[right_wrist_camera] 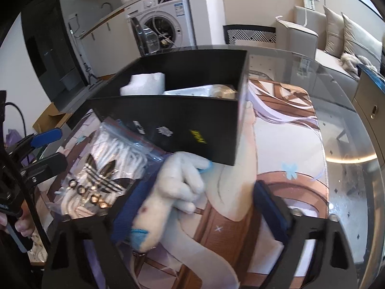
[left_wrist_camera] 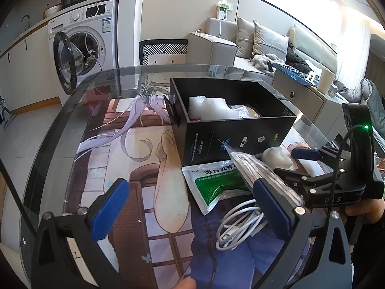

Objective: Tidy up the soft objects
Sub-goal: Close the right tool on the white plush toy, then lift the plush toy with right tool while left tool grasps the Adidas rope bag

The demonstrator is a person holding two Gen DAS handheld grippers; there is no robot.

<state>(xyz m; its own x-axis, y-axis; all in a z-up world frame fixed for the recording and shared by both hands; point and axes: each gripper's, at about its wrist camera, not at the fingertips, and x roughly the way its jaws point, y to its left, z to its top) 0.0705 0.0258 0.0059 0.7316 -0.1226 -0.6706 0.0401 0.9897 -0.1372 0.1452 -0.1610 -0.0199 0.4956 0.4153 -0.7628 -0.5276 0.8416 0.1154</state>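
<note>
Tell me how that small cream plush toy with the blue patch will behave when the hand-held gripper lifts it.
The small cream plush toy looks soft and stuffed, so it will probably squash between the pads and weigh little. Its limbs would likely flop. The fuzzy fabric should hold against the ribbed blue pads of the right hand-held gripper.

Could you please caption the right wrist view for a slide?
Right gripper open around a white plush toy beside the black box.

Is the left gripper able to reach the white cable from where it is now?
Probably yes. The left gripper stands open, and the coiled white cable lies uncovered on the mat beside its right finger, with nothing on top.
</note>
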